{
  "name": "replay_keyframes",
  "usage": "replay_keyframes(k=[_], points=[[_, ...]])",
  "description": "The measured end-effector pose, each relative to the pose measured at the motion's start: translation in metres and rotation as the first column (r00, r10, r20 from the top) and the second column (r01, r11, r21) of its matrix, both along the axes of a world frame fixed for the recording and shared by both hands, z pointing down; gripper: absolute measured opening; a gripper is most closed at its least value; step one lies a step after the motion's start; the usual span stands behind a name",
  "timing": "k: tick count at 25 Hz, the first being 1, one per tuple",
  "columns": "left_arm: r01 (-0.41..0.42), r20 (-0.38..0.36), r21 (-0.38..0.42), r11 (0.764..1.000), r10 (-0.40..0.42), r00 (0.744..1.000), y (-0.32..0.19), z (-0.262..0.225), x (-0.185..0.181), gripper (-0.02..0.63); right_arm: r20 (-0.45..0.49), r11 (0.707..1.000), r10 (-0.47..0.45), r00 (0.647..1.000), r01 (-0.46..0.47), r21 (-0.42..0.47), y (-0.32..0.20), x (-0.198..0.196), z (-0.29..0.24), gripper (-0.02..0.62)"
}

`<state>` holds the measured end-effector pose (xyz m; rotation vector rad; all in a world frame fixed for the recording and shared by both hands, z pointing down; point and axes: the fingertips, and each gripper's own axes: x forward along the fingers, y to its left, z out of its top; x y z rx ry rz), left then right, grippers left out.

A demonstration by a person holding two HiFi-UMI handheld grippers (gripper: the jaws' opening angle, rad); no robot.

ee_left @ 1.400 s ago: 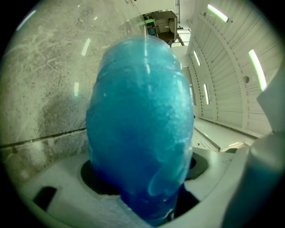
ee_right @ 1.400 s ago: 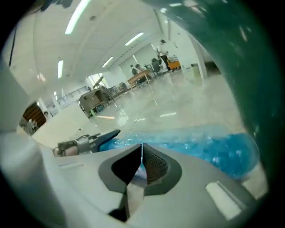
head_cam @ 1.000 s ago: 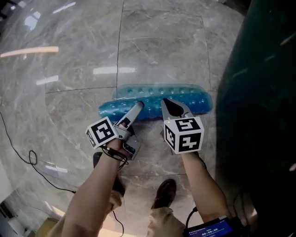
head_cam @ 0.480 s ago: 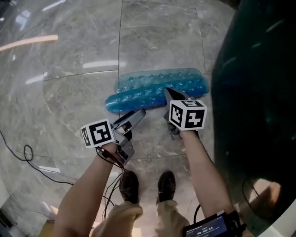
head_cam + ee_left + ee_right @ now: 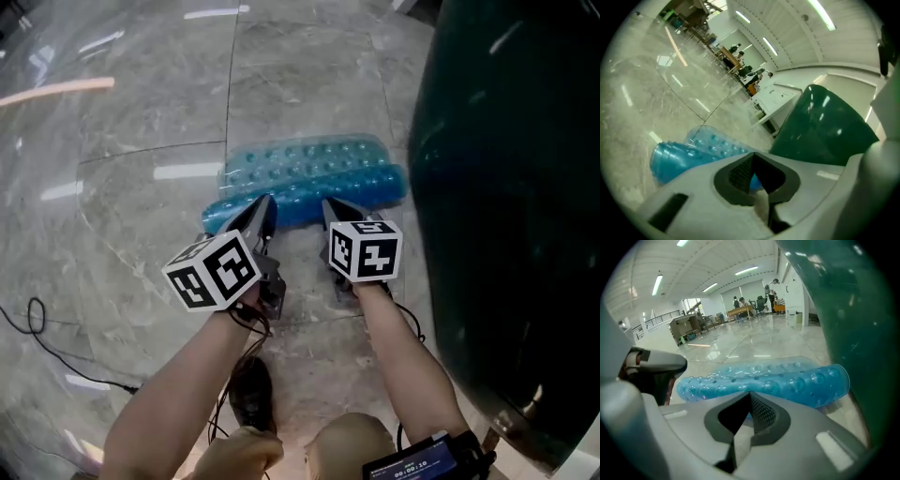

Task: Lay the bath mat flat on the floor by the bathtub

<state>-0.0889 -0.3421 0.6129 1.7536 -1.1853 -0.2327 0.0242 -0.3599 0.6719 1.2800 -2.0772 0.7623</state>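
Left gripper [image 5: 262, 210] just closed on bath mat [image 5: 314, 173] — right gripper [image 5: 334, 208] grips too.

A tall dark green bathtub wall [image 5: 506, 187] closes off the right side, just beside the translucent blue bubbled bath mat [image 5: 309, 178]. The grey marble floor [image 5: 141, 112] lies open left of and beyond the mat. A thin black cable [image 5: 44, 314] crosses the floor's near-left corner.

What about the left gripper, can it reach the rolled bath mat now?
Probably yes: the left gripper sits at the bath mat's near edge, jaws just closed, apparently on it. Nothing shows between them; the bathtub stands off to the right.
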Motion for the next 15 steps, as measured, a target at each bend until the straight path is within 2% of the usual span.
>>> replay_keyframes(k=[3, 5, 8, 11, 12, 15], points=[[-0.05, 0.144, -0.018, 0.999, 0.052, 0.988, 0.008, 0.011, 0.014, 0.005, 0.002, 0.999, -0.048, 0.999, 0.048, -0.024, 0.03, 0.008, 0.007, 0.002], [-0.051, 0.198, -0.053, 0.997, 0.06, 0.978, 0.016, 0.023, 0.021, 0.005, 0.008, 0.995, -0.092, 0.996, 0.092, -0.047, 0.05, 0.014, 0.004, 0.002], [-0.023, 0.226, -0.084, 0.996, 0.042, 0.973, 0.03, 0.044, 0.026, 0.006, 0.054, 0.993, -0.107, 0.993, 0.105, 0.046, 0.059, 0.026, -0.03, 0.003], [-0.012, 0.237, -0.061, 0.998, 0.027, 0.971, 0.051, 0.054, 0.032, 0.006, 0.063, 0.989, -0.085, 0.994, 0.076, 0.129, 0.049, 0.044, -0.057, 0.005], [-0.03, 0.248, -0.073, 0.997, 0.048, 0.967, 0.061, 0.06, 0.037, 0.006, 0.055, 0.989, -0.074, 0.996, 0.066, 0.135, 0.045, 0.051, -0.058, 0.005], [-0.076, 0.288, -0.177, 0.981, 0.125, 0.949, 0.104, 0.086, 0.052, 0.006, 0.03, 0.993, -0.042, 0.999, 0.039, 0.108, 0.041, 0.066, -0.041, 0.006]])
